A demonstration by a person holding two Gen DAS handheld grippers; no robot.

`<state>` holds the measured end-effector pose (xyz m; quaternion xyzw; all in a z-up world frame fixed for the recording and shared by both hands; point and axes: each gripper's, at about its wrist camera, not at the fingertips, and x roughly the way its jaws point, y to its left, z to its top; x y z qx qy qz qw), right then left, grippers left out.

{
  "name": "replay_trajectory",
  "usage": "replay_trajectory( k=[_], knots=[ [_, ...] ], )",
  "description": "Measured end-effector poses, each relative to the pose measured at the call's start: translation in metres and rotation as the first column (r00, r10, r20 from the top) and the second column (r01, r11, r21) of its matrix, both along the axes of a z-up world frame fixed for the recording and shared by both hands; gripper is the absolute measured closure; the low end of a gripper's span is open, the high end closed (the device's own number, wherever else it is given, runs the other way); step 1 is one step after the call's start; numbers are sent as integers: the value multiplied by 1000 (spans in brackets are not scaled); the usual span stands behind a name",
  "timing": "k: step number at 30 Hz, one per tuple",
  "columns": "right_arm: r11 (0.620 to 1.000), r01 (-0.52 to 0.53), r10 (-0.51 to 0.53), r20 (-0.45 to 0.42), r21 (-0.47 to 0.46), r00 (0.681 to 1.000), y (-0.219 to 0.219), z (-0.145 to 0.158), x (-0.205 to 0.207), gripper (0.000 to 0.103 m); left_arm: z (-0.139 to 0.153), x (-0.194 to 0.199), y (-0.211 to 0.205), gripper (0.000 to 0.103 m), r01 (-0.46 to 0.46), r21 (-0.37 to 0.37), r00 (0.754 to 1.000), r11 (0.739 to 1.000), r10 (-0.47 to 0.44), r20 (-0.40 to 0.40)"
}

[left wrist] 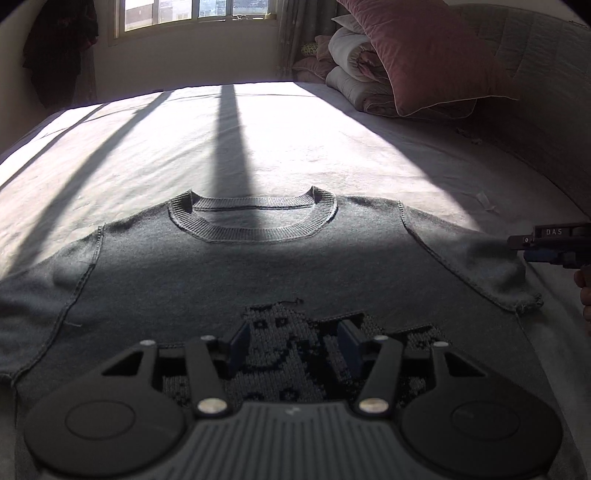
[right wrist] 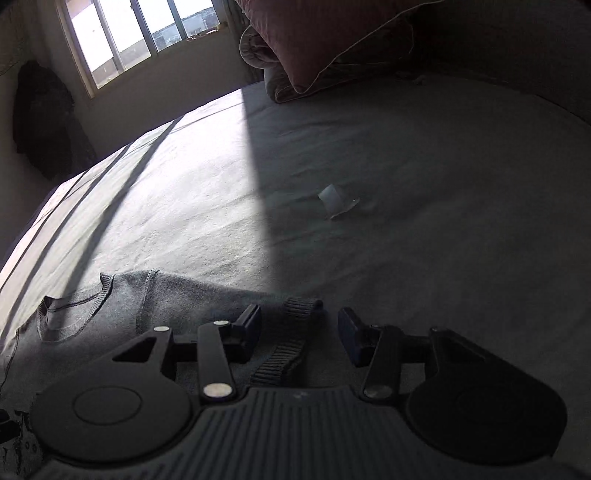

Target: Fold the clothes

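Because it was a soft knit, the sweater would likely drape and sag wherever it was lifted, so a pinch at a seam or ribbed edge seemed the surest hold. It looked light but limp; a single-point grasp would probably let the body trail and wrinkle. Likely grip sites were the shoulder seams, the cuff and the hem, where the fabric is doubled and less apt to slip from the pads.

The sweater lay flat on the bed, inside out to judge by the raised seams, with its collar toward the window and the sleeves spread to either side. It was dark grey, with a ribbed round neck and a patterned knit panel low on the chest showing its reverse face. The right sleeve ended folded back on itself, its ribbed cuff lying on the body edge.

The left gripper hovered over the patterned panel with jaws parted and nothing between them. The right gripper stood likewise released, above the cuff, which showed in the gap between the fingers without being pinched. A small pale scrap lay on the sheet well beyond the sweater. Pillows and a rolled duvet were stacked at the far corner.
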<state>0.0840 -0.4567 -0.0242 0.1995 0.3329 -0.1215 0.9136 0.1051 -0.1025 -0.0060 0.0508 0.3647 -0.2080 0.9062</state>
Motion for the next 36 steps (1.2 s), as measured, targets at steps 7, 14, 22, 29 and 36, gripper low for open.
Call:
replay_trajectory(
  k=[7,14,22,29,36],
  knots=[
    [998,-25,22,52,60,998,-9,-13,4,54,-21,53,-75,52,48,-62,999,997,-48,4],
    [993,-37,28,82,113,996,-20,-13,-4,61,-33,103,-139,55,98,-86,995,991,-96,24],
    [989,-111,103,82,95,991,-11,-15,3,101,-40,126,-166,51,109,-26,991,994,-107,86],
    [990,-39,47,59,-132,997,-5,-16,11,100,-44,119,-165,51,80,-61,990,995,-72,120],
    [1000,11,-11,47,9,999,-22,-5,-3,68,-28,92,-145,50,36,-123,997,992,-27,75]
  ],
)
